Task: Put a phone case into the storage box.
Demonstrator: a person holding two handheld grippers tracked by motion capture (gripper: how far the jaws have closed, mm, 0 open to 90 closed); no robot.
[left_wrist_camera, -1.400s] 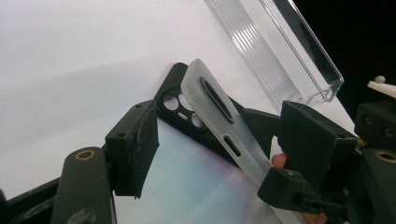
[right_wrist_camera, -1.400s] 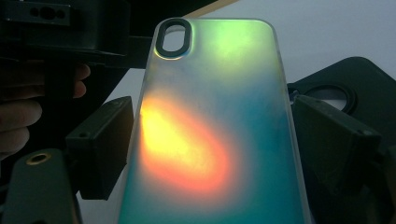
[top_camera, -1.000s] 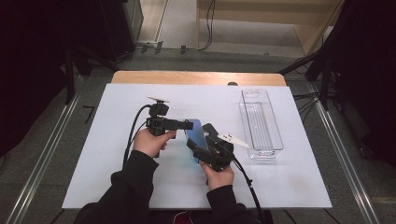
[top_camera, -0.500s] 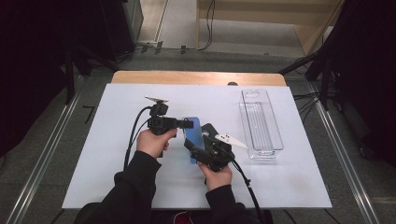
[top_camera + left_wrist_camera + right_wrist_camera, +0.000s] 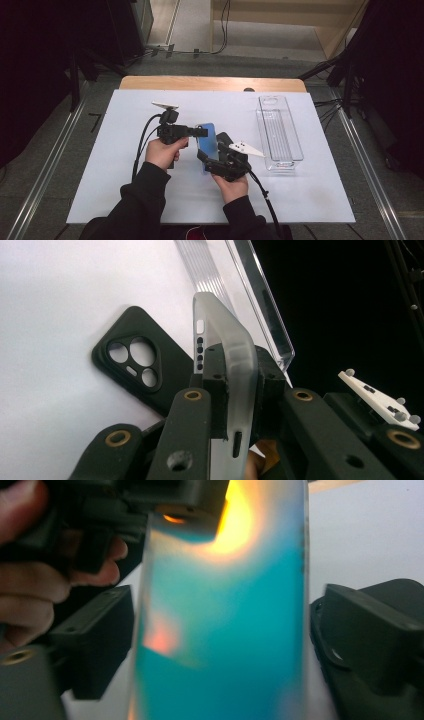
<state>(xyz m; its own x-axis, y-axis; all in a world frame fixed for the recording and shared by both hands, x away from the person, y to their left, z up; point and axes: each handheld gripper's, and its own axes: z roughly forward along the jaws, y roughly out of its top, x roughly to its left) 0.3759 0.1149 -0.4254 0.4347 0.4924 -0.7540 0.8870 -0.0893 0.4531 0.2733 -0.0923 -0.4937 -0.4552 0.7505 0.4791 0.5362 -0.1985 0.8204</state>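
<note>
A translucent blue phone case point(image 5: 206, 142) is held on edge above the white table. My left gripper point(image 5: 202, 132) is shut on its upper end, and the pads point(image 5: 216, 390) pinch the frosted rim point(image 5: 235, 365). My right gripper point(image 5: 207, 161) straddles the lower end of the case point(image 5: 220, 610). Its jaws have just been opening and a gap shows on each side of the case, so the right gripper point(image 5: 225, 645) is open. A black phone case point(image 5: 135, 362) lies flat on the table behind, also seen from above point(image 5: 225, 138).
A clear, long plastic tray point(image 5: 280, 132) stands at the right on the white table point(image 5: 125, 195); its wall point(image 5: 260, 305) rises behind the case. A wooden strip point(image 5: 210, 83) runs along the far edge. Cables trail from both grippers towards the person.
Both hands have kept their place at the table's middle, and the blue case stays between the two grippers.
</note>
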